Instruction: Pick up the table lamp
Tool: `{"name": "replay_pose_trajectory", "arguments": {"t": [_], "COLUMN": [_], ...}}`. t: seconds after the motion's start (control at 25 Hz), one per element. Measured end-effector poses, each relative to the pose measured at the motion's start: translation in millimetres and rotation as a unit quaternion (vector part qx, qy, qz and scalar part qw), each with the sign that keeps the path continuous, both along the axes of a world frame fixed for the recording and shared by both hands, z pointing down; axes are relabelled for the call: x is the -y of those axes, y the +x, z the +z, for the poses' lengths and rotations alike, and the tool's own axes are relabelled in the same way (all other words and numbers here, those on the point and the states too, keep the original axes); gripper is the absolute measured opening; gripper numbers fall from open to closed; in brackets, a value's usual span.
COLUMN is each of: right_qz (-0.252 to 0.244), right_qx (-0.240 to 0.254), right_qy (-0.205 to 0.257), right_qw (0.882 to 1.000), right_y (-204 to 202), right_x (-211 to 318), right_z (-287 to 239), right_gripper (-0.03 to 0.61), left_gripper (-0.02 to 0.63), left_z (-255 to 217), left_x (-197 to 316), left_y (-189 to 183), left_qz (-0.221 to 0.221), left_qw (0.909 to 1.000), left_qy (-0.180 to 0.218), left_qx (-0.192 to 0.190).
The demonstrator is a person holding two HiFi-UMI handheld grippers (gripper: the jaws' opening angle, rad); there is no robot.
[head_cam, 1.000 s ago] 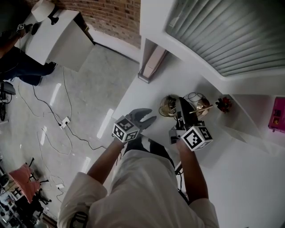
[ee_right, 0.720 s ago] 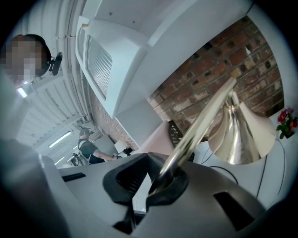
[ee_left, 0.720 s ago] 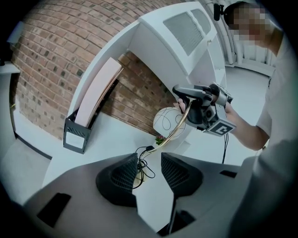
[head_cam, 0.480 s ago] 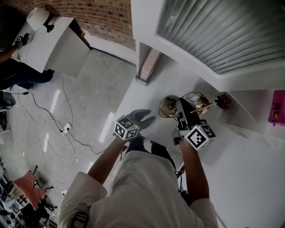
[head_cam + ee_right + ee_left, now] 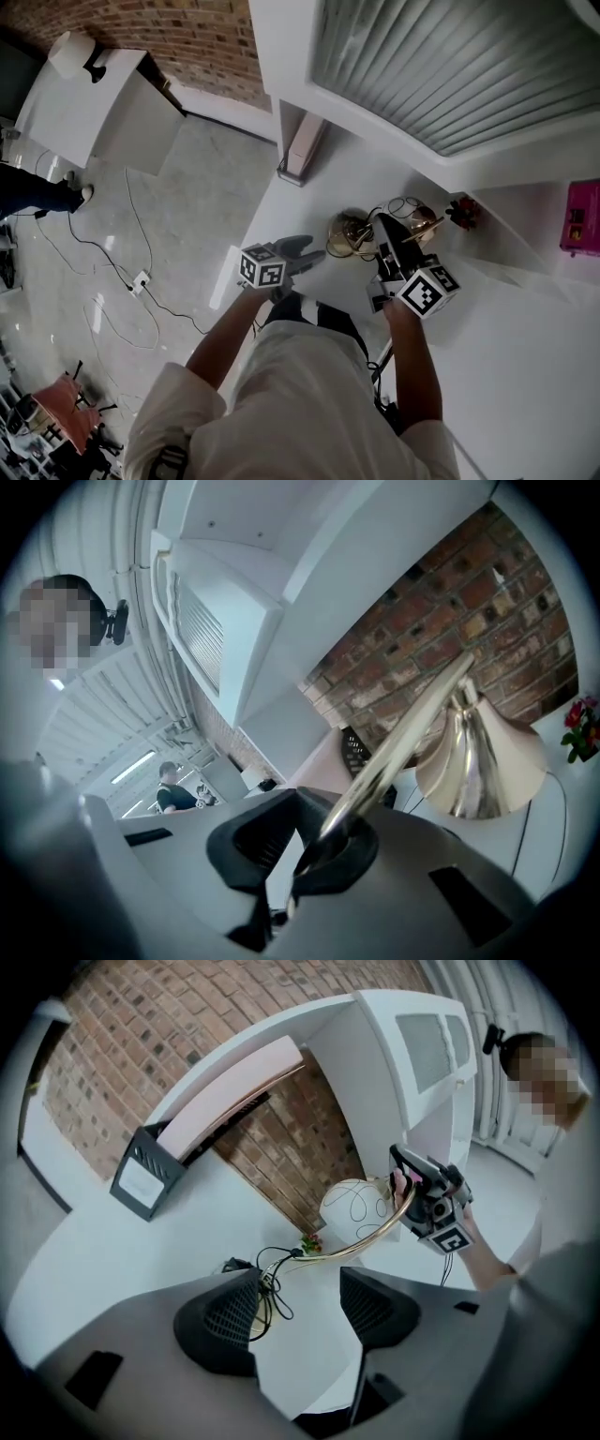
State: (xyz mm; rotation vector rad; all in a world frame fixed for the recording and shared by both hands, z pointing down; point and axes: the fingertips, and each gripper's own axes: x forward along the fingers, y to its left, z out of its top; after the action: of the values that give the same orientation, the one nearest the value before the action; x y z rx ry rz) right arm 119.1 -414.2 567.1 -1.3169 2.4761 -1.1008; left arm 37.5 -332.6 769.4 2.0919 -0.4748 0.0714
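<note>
The table lamp stands on the white table (image 5: 525,375): a gold base (image 5: 345,234), a thin curved gold arm (image 5: 375,1235) and a white globe shade (image 5: 358,1207) with wire loops. A black cord (image 5: 273,1281) trails from the base. My right gripper (image 5: 392,246) is shut on the gold arm (image 5: 405,735), which runs up from between its jaws toward a gold cone (image 5: 480,759). My left gripper (image 5: 300,1312) sits just left of the base; its jaws have just been opening and stand apart with nothing between the pads (image 5: 228,1319).
A pink slab in a black holder (image 5: 300,150) leans at the table's far end by the brick wall. A small red flower (image 5: 459,214) stands behind the lamp, with a pink box (image 5: 579,217) to the right. A white slatted cabinet (image 5: 450,66) overhangs the table. Cables lie on the floor (image 5: 141,281) at left.
The left gripper has rolled and sunk slightly toward the table beside the lamp base, and its jaws stand wider. The right gripper keeps its hold on the lamp arm.
</note>
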Motion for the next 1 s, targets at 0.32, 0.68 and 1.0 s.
{"name": "replay_pose_trajectory", "arguments": {"t": [0.32, 0.68, 1.0], "right_qz": [-0.024, -0.045, -0.063], "right_qx": [0.012, 0.005, -0.002], "right_qy": [0.004, 0.01, 0.02], "right_qw": [1.0, 0.999, 0.998], "right_y": [-10.1, -19.3, -22.6], "right_x": [-18.0, -43.9, -60.5], "right_z": [-22.6, -51.0, -82.0], "right_gripper": [0.011, 0.011, 0.011], "left_gripper": [0.31, 0.345, 0.363], "left_z": [41.0, 89.7, 93.0], "left_x": [-10.8, -25.7, -31.7], "left_y": [-0.3, 7.5, 55.8], "left_qz": [-0.029, -0.083, -0.064], "left_qw": [0.9957, 0.9701, 0.9569], "left_qy": [-0.082, -0.203, -0.233], "left_qx": [-0.03, -0.104, -0.161]}}
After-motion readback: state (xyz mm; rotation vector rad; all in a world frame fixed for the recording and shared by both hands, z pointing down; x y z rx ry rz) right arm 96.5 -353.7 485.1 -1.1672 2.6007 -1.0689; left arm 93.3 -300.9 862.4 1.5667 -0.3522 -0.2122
